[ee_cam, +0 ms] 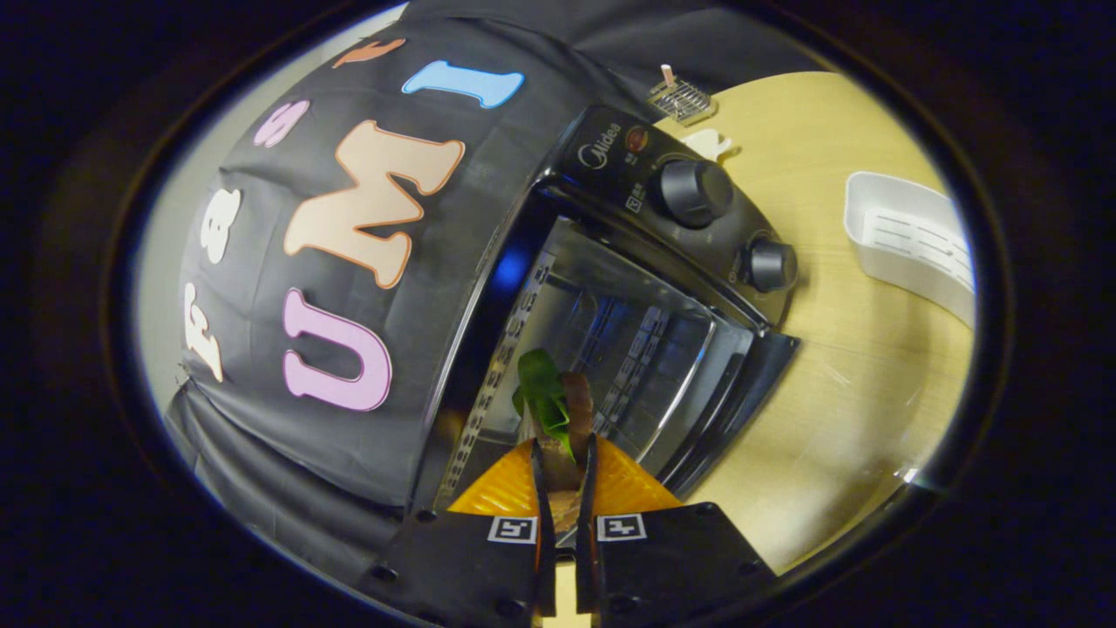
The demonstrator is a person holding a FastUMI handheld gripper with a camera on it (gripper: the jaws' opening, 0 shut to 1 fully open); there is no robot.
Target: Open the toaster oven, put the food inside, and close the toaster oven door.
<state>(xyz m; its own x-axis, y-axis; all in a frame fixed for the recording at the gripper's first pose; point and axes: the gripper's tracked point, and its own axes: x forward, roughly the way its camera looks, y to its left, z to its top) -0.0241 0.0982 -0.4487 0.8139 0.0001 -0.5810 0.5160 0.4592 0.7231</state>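
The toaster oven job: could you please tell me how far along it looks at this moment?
Done: the toaster oven stands open, its door swung down. In hand: the gripper has its jaws shut on the food, a brown piece with a green leaf, held at the open mouth with its tip pointing into the cavity. Left: letting the food go inside, pulling back and shutting the door.

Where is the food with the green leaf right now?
The food is pinched between the hand-held gripper's fingers, right at the open toaster oven's mouth.
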